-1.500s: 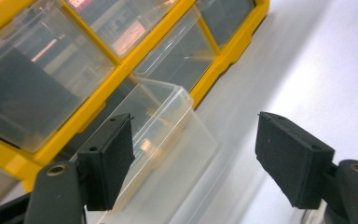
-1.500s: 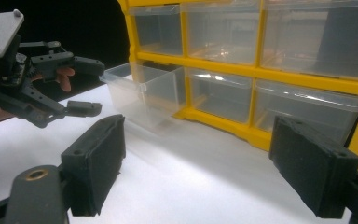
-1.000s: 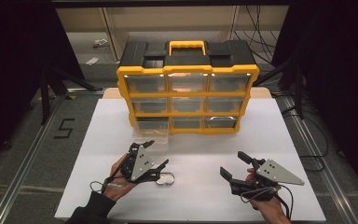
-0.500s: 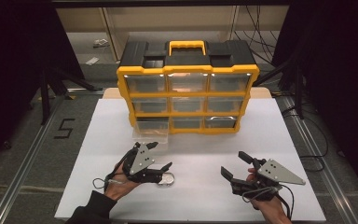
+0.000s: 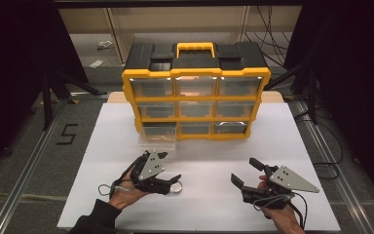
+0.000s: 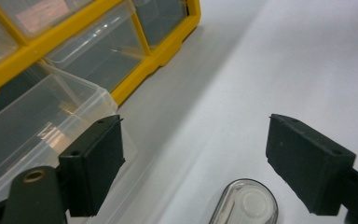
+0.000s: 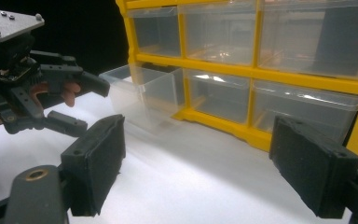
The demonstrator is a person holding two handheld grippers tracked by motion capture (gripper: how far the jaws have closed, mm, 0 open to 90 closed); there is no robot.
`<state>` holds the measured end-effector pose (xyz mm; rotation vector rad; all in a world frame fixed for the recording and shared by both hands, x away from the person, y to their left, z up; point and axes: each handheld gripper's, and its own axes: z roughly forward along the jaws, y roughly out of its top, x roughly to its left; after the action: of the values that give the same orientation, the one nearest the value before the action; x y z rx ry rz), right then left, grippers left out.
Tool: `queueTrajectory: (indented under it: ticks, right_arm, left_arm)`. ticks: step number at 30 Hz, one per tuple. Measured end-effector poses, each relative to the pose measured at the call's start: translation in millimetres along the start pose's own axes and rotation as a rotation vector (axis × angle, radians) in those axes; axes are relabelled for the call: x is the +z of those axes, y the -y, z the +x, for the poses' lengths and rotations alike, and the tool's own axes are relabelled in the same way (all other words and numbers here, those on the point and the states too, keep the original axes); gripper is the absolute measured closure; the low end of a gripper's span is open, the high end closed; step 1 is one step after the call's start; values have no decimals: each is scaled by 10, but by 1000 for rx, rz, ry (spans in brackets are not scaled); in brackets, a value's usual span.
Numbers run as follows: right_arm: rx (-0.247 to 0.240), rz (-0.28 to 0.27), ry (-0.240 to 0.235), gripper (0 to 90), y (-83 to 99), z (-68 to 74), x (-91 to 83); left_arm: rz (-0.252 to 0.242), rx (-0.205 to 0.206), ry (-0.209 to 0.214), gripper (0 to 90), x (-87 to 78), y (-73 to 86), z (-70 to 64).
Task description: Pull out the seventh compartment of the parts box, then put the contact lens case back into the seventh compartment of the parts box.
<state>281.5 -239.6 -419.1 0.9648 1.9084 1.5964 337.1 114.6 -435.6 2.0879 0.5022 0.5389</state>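
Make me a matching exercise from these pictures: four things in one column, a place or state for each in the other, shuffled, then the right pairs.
Things:
1. left tool
2. right tool
3. bottom-left drawer
4. carry handle

Places or states:
A. pulled out of the organizer
B. yellow, on top of the organizer
C. open, right by a small clear capsule on the table
D. open, over bare white table, nothing between its jaws

Pairs: 1-C, 2-D, 3-A, 4-B
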Motion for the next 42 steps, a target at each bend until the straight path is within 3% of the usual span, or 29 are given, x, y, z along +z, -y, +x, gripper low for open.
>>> queueTrajectory:
  ticks: [9,12,27,38,42]
  right_arm:
    - [-3,1,-1,192,-1,6,-4]
    - [-2,0,-1,193,0,3,-4]
    - [-10,1,0,193,-3,26,1]
    - [-14,5,-2,193,2,33,13]
    - [-16,6,-2,193,5,33,18]
  left_arm:
    - [109,48,85,199,95,3,-77]
    - [140,76,91,202,123,15,-92]
    - [255,112,153,209,218,77,-148]
    - [341,113,184,228,314,130,-146]
    - [361,100,186,277,342,154,-93]
